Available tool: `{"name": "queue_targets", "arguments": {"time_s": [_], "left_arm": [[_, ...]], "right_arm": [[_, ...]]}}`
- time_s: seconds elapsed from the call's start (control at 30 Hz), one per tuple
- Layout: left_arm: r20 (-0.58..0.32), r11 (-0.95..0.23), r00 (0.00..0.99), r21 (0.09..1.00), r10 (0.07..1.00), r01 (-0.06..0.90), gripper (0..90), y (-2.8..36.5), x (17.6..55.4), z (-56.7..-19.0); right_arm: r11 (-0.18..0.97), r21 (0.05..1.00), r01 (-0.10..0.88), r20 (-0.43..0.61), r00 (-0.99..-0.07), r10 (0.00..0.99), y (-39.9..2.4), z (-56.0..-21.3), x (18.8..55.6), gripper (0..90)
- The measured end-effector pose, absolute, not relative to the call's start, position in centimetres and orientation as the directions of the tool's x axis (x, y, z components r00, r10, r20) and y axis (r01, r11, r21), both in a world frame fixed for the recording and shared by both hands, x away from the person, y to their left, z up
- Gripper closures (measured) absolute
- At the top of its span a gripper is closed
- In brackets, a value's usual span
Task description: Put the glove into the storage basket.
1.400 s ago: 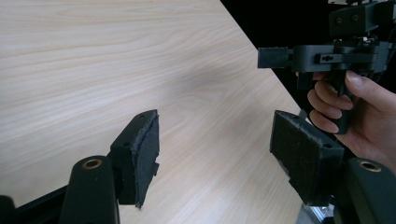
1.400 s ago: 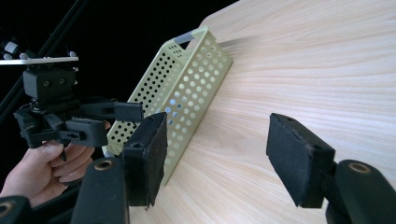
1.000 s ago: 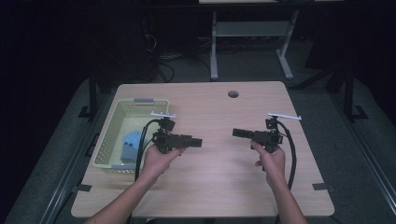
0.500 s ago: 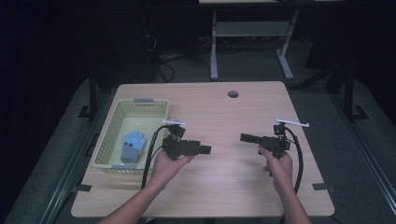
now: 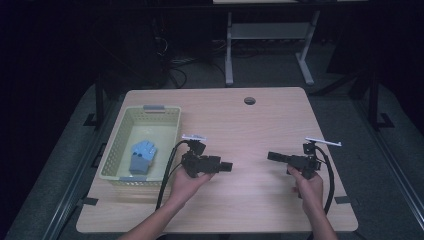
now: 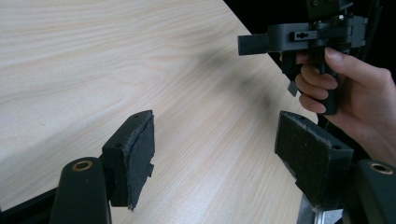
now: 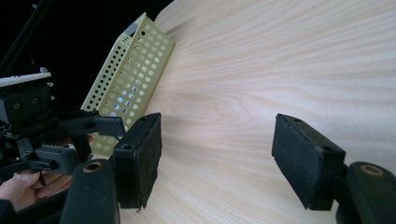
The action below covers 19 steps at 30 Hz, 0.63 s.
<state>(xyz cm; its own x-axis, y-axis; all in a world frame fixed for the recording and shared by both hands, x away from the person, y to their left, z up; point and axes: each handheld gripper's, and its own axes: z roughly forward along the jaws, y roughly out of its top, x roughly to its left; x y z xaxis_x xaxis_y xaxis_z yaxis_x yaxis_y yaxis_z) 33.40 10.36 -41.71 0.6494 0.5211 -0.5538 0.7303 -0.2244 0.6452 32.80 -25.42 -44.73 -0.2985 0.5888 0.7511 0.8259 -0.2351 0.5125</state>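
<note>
High view: left tool [image 5: 227, 166] and right tool [image 5: 271, 156] face each other over the bare surface [image 5: 260, 125], both spread and empty, jaws just opening; blue cloth [image 5: 141, 154] lies in the basket [image 5: 165, 111], best approached from above.

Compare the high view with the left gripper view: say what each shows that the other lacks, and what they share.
High view adds: the yellow basket holding a blue item, the round hole in the table, and the left gripper from above.
Left gripper view adds: its own pads close up, standing apart with nothing between them.
Both share: the table and the right gripper in the right hand; its jaws have just been opening, with nothing between them.
</note>
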Motion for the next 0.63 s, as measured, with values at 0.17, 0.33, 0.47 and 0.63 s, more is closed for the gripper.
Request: {"name": "queue_targets", "arguments": {"time_s": [0.17,0.33,0.47,0.63], "left_arm": [[-0.548,-0.230,0.662,0.655,0.511,0.720,28.8,9.9,32.8,-42.3],[-0.545,-0.231,0.675,0.666,0.498,0.709,28.6,9.5,31.9,-42.8],[-0.545,-0.241,0.692,0.676,0.473,0.697,28.6,9.6,30.3,-43.3],[-0.538,-0.253,0.711,0.687,0.453,0.681,28.2,9.6,28.8,-43.8]], "right_arm": [[-0.234,0.506,0.830,0.755,-0.295,0.586,-26.0,-45.1,32.1,32.8],[-0.224,0.508,0.832,0.750,-0.300,0.589,-26.3,-45.6,31.1,32.0],[-0.183,0.536,0.824,0.740,-0.354,0.572,-26.2,-45.8,29.9,28.2],[-0.103,0.559,0.823,0.714,-0.413,0.566,-25.9,-45.8,28.6,27.0]]}}
